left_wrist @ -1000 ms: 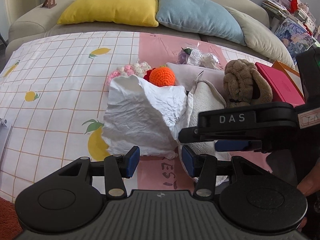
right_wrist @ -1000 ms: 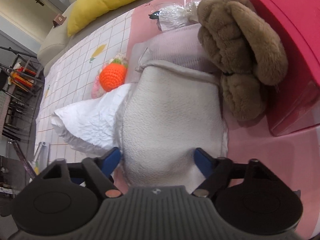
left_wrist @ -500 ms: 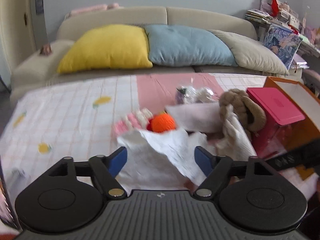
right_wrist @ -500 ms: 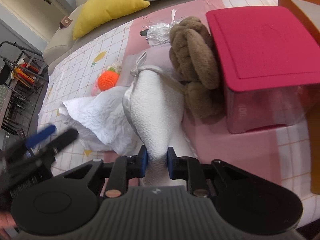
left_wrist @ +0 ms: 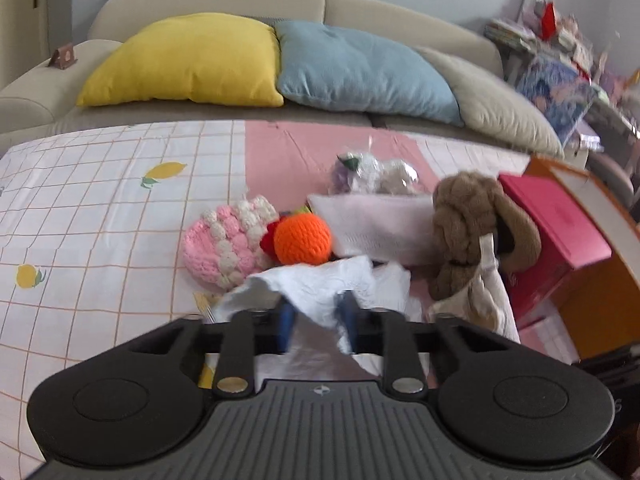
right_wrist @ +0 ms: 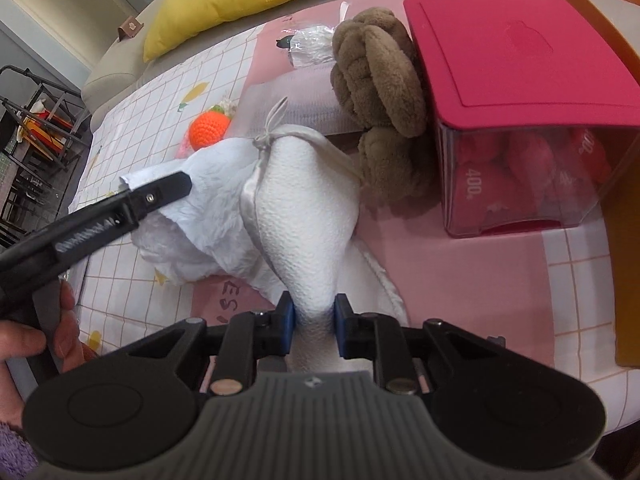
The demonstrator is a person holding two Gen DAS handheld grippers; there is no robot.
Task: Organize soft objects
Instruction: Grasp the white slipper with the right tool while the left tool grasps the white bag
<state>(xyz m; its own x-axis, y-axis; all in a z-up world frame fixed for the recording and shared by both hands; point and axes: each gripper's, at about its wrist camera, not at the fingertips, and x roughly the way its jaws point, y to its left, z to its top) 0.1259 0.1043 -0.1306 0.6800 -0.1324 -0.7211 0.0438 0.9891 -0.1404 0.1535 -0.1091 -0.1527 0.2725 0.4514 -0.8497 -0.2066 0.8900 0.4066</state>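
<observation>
The right gripper (right_wrist: 314, 326) fingers are pinched narrowly on the cream drawstring pouch (right_wrist: 304, 216), whose long axis runs away toward the brown knot plush (right_wrist: 380, 92). The left gripper (left_wrist: 316, 320) fingers are clamped on crumpled white cloth (left_wrist: 320, 284), near the table's front edge.

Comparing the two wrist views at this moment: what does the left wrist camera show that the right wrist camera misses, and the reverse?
Only the left wrist view shows the pink and white crocheted piece in full and the left gripper closed on the white crinkled cloth.

Only the right wrist view shows the right gripper clamped on the cream drawstring pouch, the red items inside the clear box, and the person's hand.

Both show the orange crochet ball, brown knotted plush, pink lid and yellow pillow.
</observation>
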